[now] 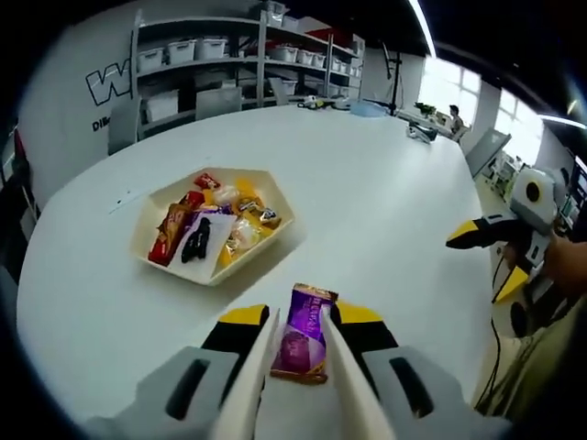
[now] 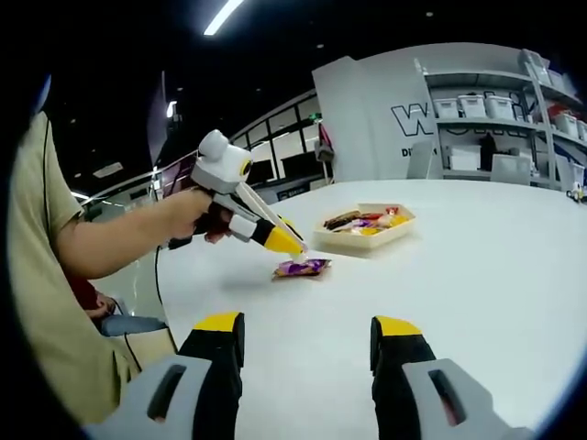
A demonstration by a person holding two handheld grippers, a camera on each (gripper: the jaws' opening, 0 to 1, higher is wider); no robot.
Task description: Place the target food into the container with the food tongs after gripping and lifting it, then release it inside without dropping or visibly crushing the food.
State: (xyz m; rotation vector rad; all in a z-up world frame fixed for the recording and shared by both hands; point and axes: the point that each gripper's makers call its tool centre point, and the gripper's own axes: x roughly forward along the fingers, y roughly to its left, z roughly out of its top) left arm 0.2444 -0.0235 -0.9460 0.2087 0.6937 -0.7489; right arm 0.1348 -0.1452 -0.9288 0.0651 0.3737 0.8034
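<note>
Left gripper (image 1: 298,353), left gripper view: the two cream tong blades fixed to its jaws close on either side of a purple snack packet (image 1: 304,344), which lies lengthwise between them; the blades press its long edges, so the tool is clenched on the packet. Whether the packet has left the white table (image 1: 385,211) cannot be told here. In the right gripper view the same tool (image 2: 293,261), held in a person's hand (image 2: 197,215), points down at the packet (image 2: 301,268), which rests on or just above the tabletop (image 2: 477,275), with a shadow directly beneath it.

Beyond the packet, up and to the left in the left gripper view, stands the container (image 1: 213,226), a cream hexagonal tray holding assorted wrapped snacks in red, yellow, black and purple. Packet and tray are near but apart. In the right gripper view the tray (image 2: 365,225) lies beyond the packet.

Right gripper (image 2: 307,344), right gripper view: black jaws with yellow tips stand wide apart, nothing between them, above bare table. It also enters the left gripper view at the right edge (image 1: 486,257).

Background: grey shelving (image 1: 229,64) with white bins against the far wall
</note>
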